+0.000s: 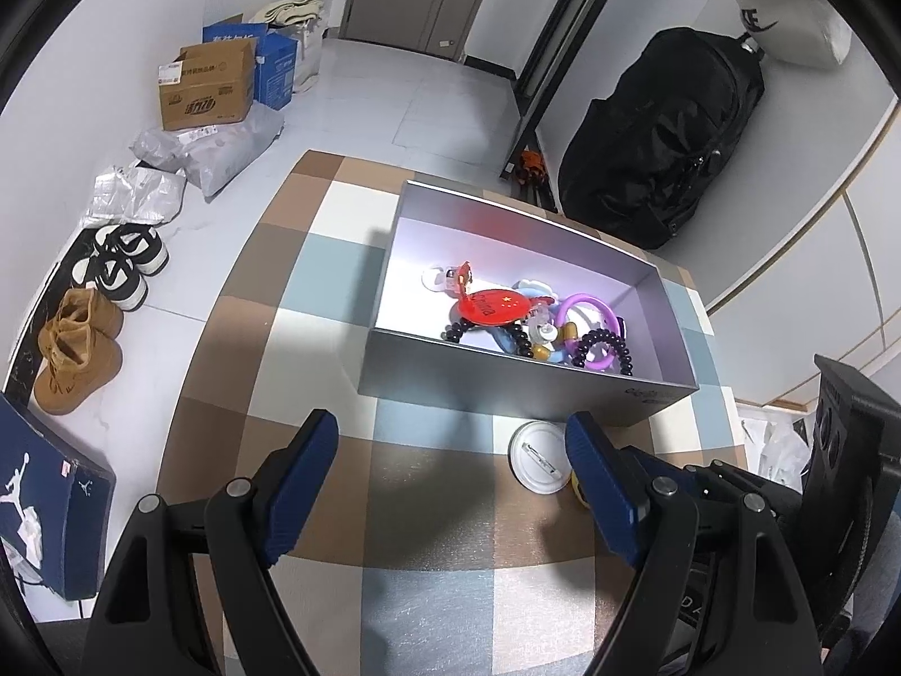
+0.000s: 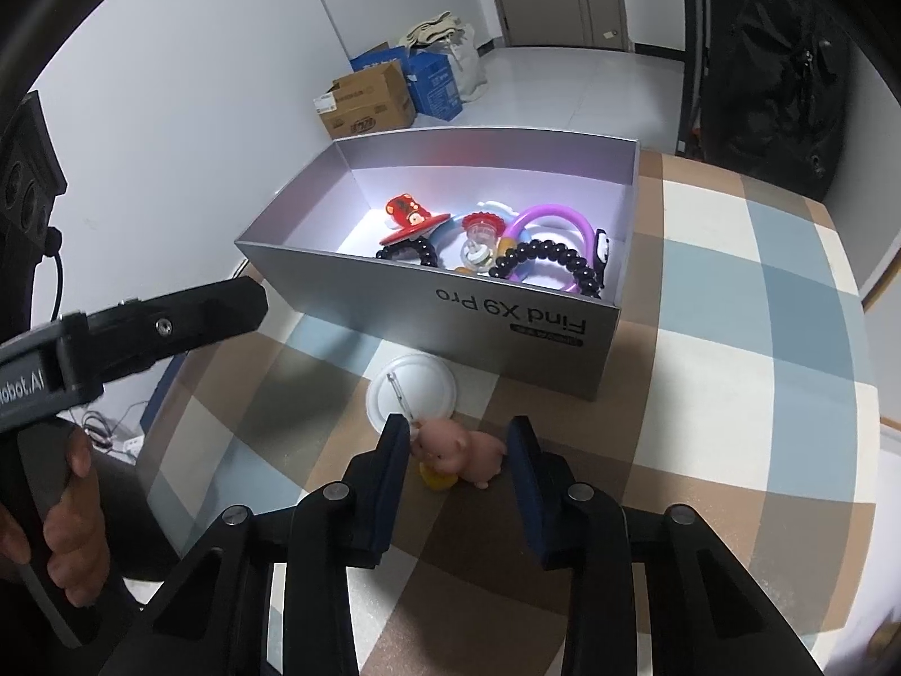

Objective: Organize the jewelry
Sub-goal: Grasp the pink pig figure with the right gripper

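Note:
A grey box (image 1: 495, 377) (image 2: 507, 332) on the checked table holds a red badge (image 1: 489, 304), a purple ring (image 2: 554, 219), black bead bracelets (image 2: 540, 256) and other trinkets. A white pin badge (image 1: 538, 453) (image 2: 411, 388) lies face down in front of the box. A pink pig charm (image 2: 462, 453) with a yellow piece lies beside it. My right gripper (image 2: 459, 448) is open, its fingers on either side of the pig, both touching or nearly touching it. My left gripper (image 1: 450, 462) is open and empty above the table, left of the white badge.
The table edge (image 1: 225, 304) runs along the left. On the floor are shoes (image 1: 121, 265), cardboard boxes (image 1: 205, 84) and parcels. A black backpack (image 1: 664, 129) stands behind the table. The left hand-held gripper body (image 2: 129, 332) shows in the right wrist view.

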Motion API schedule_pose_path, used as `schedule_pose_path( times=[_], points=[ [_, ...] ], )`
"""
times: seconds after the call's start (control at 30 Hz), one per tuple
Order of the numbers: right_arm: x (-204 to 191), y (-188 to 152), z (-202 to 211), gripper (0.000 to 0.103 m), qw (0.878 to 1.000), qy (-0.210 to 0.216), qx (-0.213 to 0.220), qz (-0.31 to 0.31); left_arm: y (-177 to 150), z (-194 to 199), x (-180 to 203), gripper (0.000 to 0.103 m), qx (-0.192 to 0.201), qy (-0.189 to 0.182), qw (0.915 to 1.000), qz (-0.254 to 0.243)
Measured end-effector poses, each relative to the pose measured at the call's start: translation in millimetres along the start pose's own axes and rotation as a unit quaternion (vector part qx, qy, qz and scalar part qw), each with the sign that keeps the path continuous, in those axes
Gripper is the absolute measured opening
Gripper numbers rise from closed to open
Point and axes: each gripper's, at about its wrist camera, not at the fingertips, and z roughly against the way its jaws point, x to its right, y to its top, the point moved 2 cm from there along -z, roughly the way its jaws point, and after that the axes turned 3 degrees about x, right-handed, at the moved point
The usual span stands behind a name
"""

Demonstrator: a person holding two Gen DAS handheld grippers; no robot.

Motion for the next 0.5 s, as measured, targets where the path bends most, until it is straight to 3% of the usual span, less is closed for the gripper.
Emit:
schedule_pose_path(
  times=[0.17,0.27,0.5],
  points=[
    [1,-1,0,0.033,1.000,0.001,0.000,-0.003,1,-2,-1,0.079,-0.003,0.000,1.0000,0.003],
    [1,2,4,0.022,1.000,0.007,0.005,-0.009,0,-3,-1,0.079,-0.008,-0.006,0.9999,0.005],
    [1,-1,6,0.021,1.000,0.005,0.003,0.003,-3,-14,-1,0.079,-0.022,0.003,0.9997,0.006]
  ],
)
